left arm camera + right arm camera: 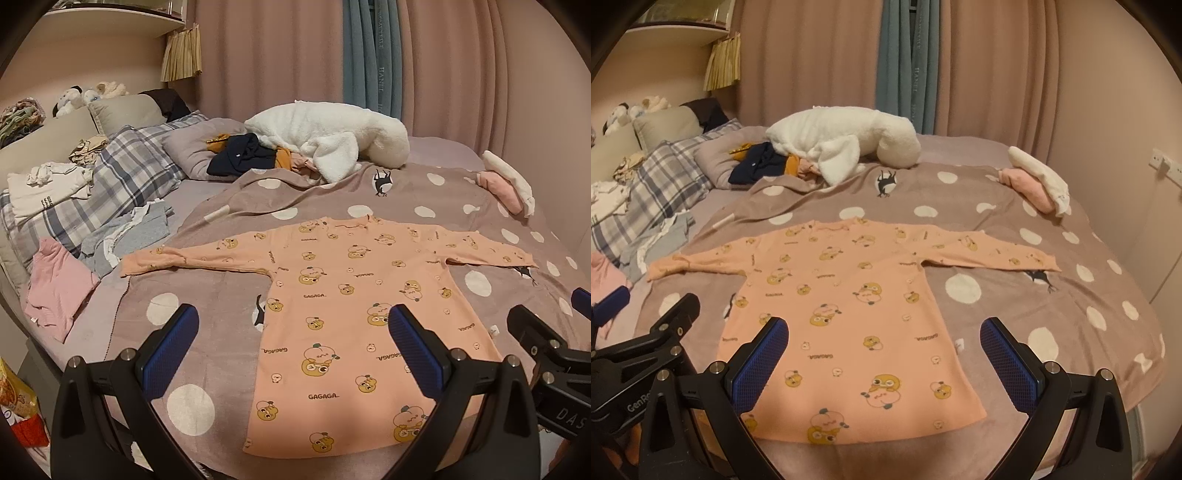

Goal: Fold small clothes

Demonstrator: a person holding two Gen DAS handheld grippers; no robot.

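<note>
A: Starting at the left, what lies on the bed (436,147)?

B: Plaid pillows (125,162) with folded white clothes (40,188) on them, a pink garment (59,291) at the near edge and grey clothes (122,236) just beside it

A: And the middle?

B: The peach long-sleeved top (354,306) lies flat on the spotted blanket (207,306), both sleeves spread out, hem towards the cameras. Behind it sits a white plush toy (328,136) on a heap of dark and mustard clothes (243,155), though what those are is hard to tell

A: The grippers?

B: The left gripper (291,354) hovers over the top's left hem side, jaws wide and holding nothing. The right gripper (882,354) hangs over the right hem side, jaws wide too, nothing between them

A: Far right?

B: A pink and white folded bundle (1038,184) on the blanket
</note>
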